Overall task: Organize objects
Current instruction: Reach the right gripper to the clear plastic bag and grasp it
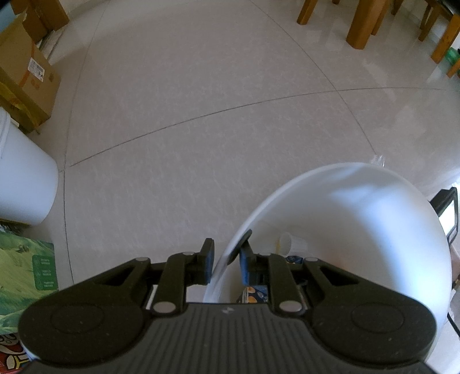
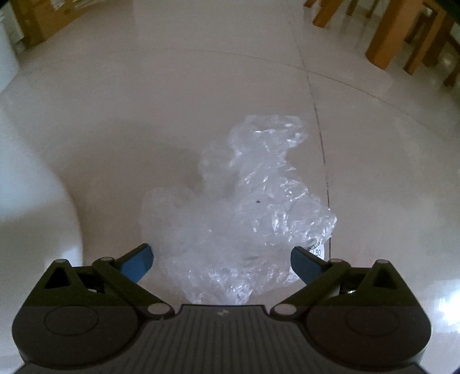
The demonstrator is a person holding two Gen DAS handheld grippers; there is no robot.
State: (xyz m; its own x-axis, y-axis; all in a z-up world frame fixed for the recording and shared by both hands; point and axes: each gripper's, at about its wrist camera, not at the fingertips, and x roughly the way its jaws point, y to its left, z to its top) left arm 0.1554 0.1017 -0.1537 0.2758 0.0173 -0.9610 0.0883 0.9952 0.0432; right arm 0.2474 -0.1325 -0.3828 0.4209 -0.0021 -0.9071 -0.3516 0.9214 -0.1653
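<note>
My left gripper [image 1: 225, 263] is shut on the rim of a white plastic bucket [image 1: 359, 207], one pad outside the wall and one inside, holding it tilted above the floor. Inside the bucket lie a white paper cup [image 1: 290, 243] and a blue snack packet [image 1: 257, 293]. My right gripper [image 2: 221, 260] is open, low over the tiled floor. A crumpled clear plastic bag [image 2: 253, 207] lies on the floor between and beyond its blue fingers [image 2: 138, 263]. A small white price label [image 2: 317, 251] shows at the bag's right edge.
Cardboard boxes [image 1: 26, 77] stand at the left, with a second white bucket [image 1: 23, 178] and a green printed carton [image 1: 23, 273] below them. Wooden furniture legs [image 1: 365, 26] stand at the far right; they also show in the right wrist view [image 2: 388, 34]. A white bucket wall [image 2: 31, 201] is at left.
</note>
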